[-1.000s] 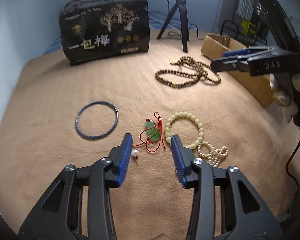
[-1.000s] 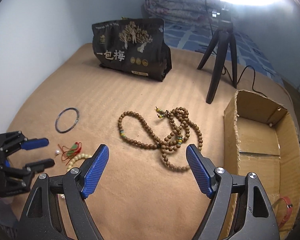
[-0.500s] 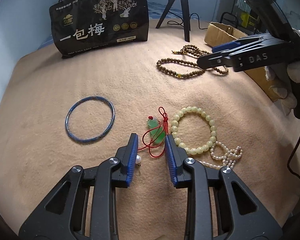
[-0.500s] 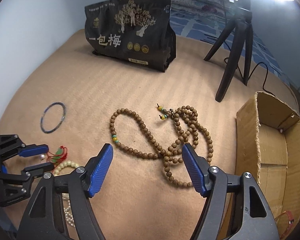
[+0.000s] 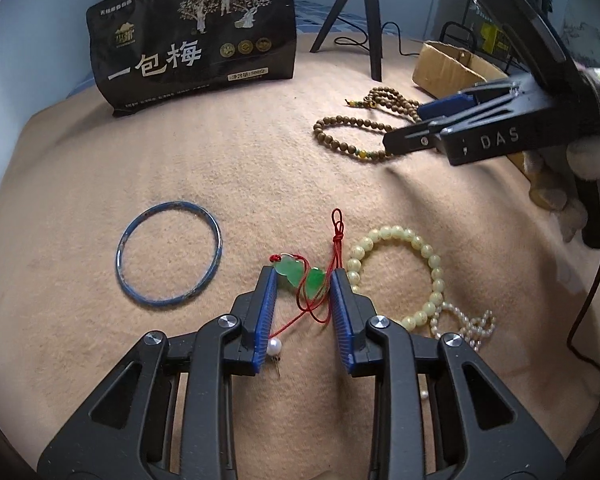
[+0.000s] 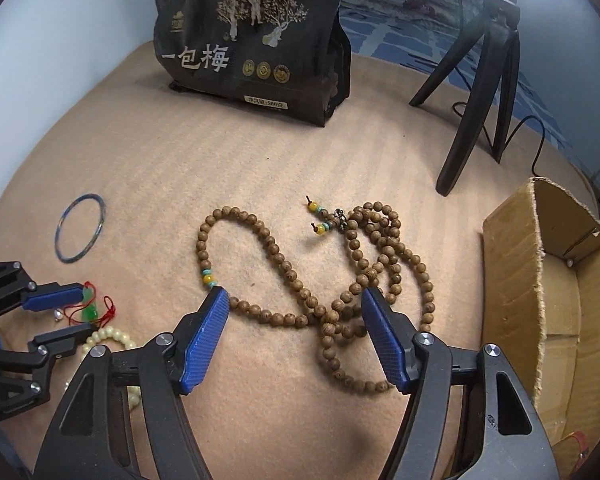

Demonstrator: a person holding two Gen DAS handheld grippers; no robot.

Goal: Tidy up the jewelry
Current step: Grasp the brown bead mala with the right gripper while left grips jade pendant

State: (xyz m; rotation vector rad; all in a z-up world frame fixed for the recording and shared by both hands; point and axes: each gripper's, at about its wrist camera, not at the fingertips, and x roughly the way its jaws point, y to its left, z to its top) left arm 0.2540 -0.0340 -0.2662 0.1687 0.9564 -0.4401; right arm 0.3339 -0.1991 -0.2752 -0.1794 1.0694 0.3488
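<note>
Tan blanket (image 5: 220,168) — green pendant (image 5: 300,276) lies between the parted left hand-held gripper (image 5: 303,285); right hand-held gripper (image 6: 296,300) parted over wooden beads (image 6: 284,272).

R gripper (image 6: 294,312) jaws wide over wooden bead necklace (image 6: 320,276), cardboard box (image 6: 540,300) right.

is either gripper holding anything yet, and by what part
Nothing is held. The left gripper has its jaws open around the green pendant and its red cord; the right gripper is open over the wooden bead necklace.
</note>
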